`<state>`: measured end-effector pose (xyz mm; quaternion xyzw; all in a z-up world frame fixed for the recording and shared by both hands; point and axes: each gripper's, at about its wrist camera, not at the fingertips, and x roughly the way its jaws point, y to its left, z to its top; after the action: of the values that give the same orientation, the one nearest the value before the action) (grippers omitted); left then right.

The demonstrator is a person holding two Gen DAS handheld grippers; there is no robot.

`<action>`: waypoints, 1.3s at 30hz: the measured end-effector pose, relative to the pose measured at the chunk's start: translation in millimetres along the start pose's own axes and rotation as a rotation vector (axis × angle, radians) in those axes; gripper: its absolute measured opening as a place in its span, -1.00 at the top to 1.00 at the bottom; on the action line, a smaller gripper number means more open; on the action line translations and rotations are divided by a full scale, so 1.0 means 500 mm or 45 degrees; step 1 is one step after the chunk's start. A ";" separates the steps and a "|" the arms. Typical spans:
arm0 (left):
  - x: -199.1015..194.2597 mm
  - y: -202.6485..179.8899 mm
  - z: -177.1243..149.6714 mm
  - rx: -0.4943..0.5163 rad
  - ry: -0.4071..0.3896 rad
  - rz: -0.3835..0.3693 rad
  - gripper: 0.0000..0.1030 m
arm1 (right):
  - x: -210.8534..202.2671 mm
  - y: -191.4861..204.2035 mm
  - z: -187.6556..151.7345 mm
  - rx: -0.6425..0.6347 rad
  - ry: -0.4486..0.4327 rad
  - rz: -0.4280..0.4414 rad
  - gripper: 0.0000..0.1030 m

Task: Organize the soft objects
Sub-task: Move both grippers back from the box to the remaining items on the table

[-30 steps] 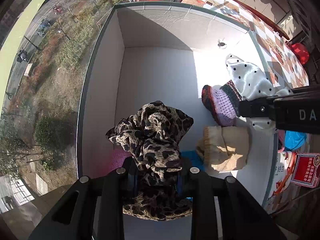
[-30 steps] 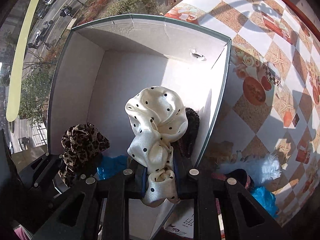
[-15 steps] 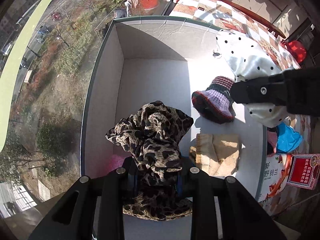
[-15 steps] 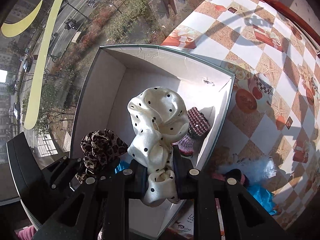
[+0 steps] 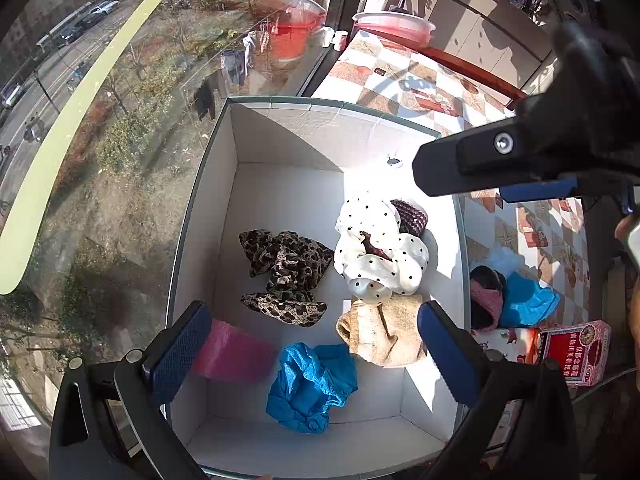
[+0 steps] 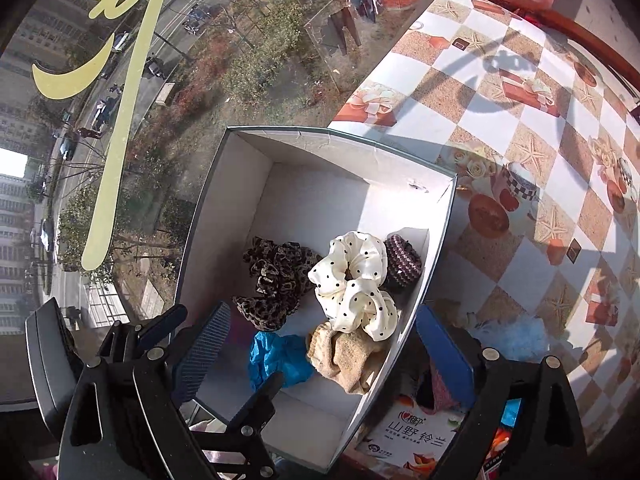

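Both the left gripper (image 5: 312,344) and the right gripper (image 6: 324,344) are seen opening, empty, above the box (image 5: 280,128); its far half is left bare.

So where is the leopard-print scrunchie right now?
The leopard-print scrunchie lies on the white box floor in both wrist views, left of the polka-dot scrunchie, above the blue cloth.

In the box (image 5: 280,136), the leopard scrunchie (image 5: 286,276) lies left of the dotted scrunchie (image 5: 380,256), apart.

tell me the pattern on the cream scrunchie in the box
Black polka dots on the cream scrunchie, lying in the white box. The right wrist view shows it best.
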<state>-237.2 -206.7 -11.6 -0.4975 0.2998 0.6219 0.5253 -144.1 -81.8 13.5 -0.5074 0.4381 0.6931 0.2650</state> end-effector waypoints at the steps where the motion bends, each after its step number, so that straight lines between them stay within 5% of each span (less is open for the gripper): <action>1: -0.005 -0.001 0.002 -0.002 -0.003 -0.016 -0.99 | -0.012 -0.008 0.000 0.025 -0.006 0.018 -0.99; 10: -0.039 -0.122 0.057 0.218 0.042 -0.130 -0.99 | -0.180 -0.168 -0.062 0.335 -0.093 0.089 -0.99; 18: 0.030 -0.350 0.077 0.608 0.243 -0.223 -0.99 | -0.303 -0.420 -0.209 0.681 -0.170 -0.041 -0.99; 26: 0.154 -0.506 0.019 0.920 0.437 -0.166 -0.99 | -0.254 -0.621 -0.392 1.026 -0.068 -0.042 -0.99; 34: 0.247 -0.548 0.001 1.052 0.589 -0.072 -0.99 | -0.161 -0.697 -0.473 1.151 0.048 0.065 -0.99; 39: 0.270 -0.573 -0.003 1.101 0.604 0.007 -0.90 | -0.068 -0.735 -0.512 1.335 0.117 0.257 -0.99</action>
<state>42.0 -83.1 -95.4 -0.3610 0.6430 0.3114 0.5994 286.9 -128.6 -105.0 -0.2923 0.7833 0.3804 0.3955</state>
